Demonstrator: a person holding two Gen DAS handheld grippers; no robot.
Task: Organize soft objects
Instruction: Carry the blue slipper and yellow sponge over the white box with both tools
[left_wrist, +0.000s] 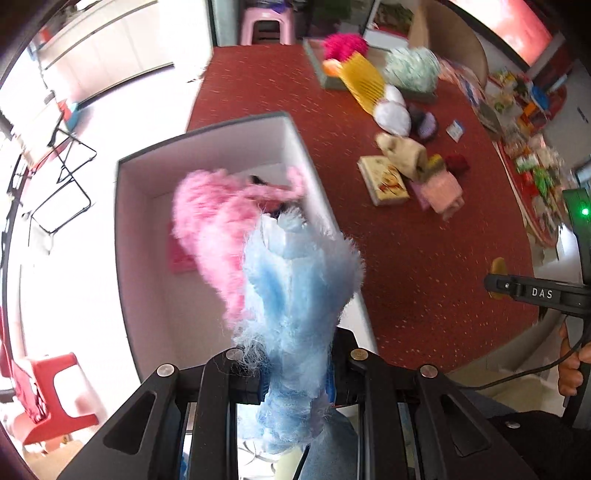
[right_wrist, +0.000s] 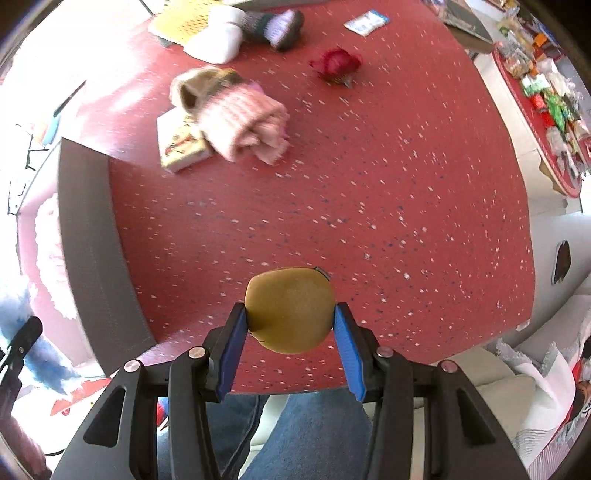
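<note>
The left gripper (left_wrist: 295, 369) is clenched on a fluffy cloth (left_wrist: 291, 295), long-piled and wispy, pale blue nearest the jaws and pink (left_wrist: 214, 221) farther out. The cloth hangs over an open box (left_wrist: 229, 147) with dark outer walls and smooth white inner walls; the pink end trails toward 11 o'clock across the box's interior.

The right gripper (right_wrist: 290, 325) grasps a rounded, olive-yellow soft pouch (right_wrist: 290, 308) between its ribbed blue pads (right_wrist: 232, 347), above the near edge of the table (right_wrist: 369, 206), whose red cover is flecked with pale specks.

Only the right wrist view resolves the knit texture of a rolled pink scarf (right_wrist: 243, 122) at 11 o'clock, lying partly on a small flat book (right_wrist: 181, 147), and a crumpled dark red item (right_wrist: 336, 64) at 12 o'clock.

Only the left wrist view shows the box's inside, a yellow ribbed piece (left_wrist: 364, 83), a pale green fluffy bundle (left_wrist: 412, 68) and a magenta shaggy one (left_wrist: 345, 46) at 1 o'clock, and a hand (left_wrist: 572, 369) on the other tool's handle at 4 o'clock.
</note>
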